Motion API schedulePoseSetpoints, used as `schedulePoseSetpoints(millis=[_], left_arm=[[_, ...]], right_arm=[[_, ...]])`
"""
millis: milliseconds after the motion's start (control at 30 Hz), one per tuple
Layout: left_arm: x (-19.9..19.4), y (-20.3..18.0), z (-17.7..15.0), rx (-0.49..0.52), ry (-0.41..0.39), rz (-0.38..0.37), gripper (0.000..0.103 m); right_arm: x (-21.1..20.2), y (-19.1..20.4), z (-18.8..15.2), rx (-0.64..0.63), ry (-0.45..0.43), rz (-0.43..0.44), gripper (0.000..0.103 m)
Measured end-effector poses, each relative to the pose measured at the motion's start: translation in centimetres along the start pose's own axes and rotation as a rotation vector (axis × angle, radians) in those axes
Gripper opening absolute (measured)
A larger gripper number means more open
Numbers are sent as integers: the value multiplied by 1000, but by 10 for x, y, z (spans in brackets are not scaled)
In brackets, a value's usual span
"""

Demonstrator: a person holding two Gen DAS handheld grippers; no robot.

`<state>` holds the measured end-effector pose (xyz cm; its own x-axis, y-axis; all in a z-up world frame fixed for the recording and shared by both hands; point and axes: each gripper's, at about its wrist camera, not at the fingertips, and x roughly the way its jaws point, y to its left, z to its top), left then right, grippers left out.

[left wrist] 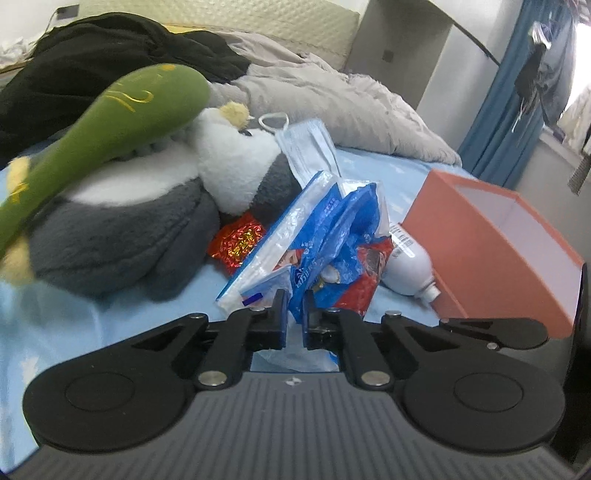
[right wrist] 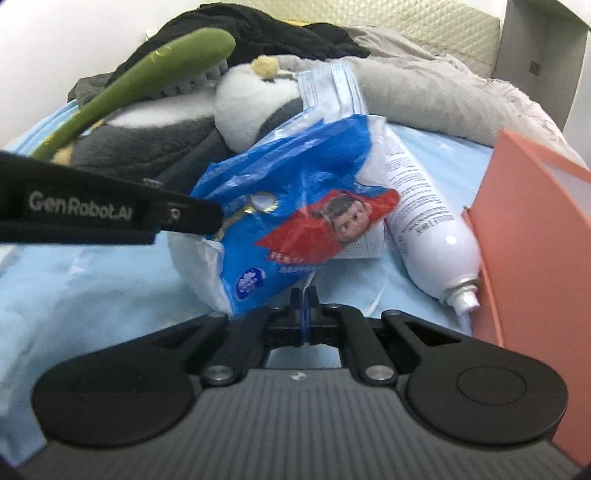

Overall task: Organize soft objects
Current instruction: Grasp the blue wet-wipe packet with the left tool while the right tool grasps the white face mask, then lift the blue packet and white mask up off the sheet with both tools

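I'm working over a bed with a pale blue cotton sheet [left wrist: 388,166]. A rumpled grey fleece blanket [left wrist: 332,92] and a heap of black clothing [left wrist: 92,55] are lying well ahead of my grippers, a cream quilted headboard [left wrist: 277,18] is running behind them, and a blue curtain [left wrist: 517,92] is hanging far ahead to the right.

I'm clamping my left gripper [left wrist: 294,317] on the near edge of the crinkled blue plastic snack bag [left wrist: 332,236]; film is showing between the pads. I'm pinching my right gripper [right wrist: 304,317] shut on the same bag's lower edge [right wrist: 288,206], with a thin blue strip caught between the closed fingers. In the right wrist view my left gripper is reaching in from the left onto the bag's left side.

The bag is sitting directly ahead of both grippers, glossy blue and white, with a red panel showing a cartoon face, limp and creased.

Right of it, a white squeeze tube [right wrist: 424,206] is lying against an open orange cardboard box [left wrist: 498,251]. Ahead-left, a grey and white plush penguin [left wrist: 147,221] is lying under a green plush stick [left wrist: 110,122]. A red foil wrapper [left wrist: 236,243] is sitting between penguin and bag, and a pale blue face mask [left wrist: 310,147] is standing just behind the bag.
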<state>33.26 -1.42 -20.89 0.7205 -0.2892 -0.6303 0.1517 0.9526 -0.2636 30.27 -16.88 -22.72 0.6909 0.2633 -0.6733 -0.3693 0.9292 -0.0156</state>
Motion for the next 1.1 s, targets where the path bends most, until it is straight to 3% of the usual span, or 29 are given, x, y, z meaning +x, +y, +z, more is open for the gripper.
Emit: schedulePoseSetpoints(millis=[333, 667, 867, 1100], left_arm=[[-75, 1, -19, -62, -28, 49, 9], [-146, 14, -67, -142, -7, 113, 9], [-172, 25, -95, -216, 13, 155, 9], [-174, 26, -112, -240, 80, 156, 10]], right_arm=[[-63, 15, -9, -23, 5, 2, 4], [-118, 42, -38, -65, 68, 9, 4], [-144, 56, -64, -66, 131, 24, 4], [-163, 65, -85, -46, 205, 115, 5]])
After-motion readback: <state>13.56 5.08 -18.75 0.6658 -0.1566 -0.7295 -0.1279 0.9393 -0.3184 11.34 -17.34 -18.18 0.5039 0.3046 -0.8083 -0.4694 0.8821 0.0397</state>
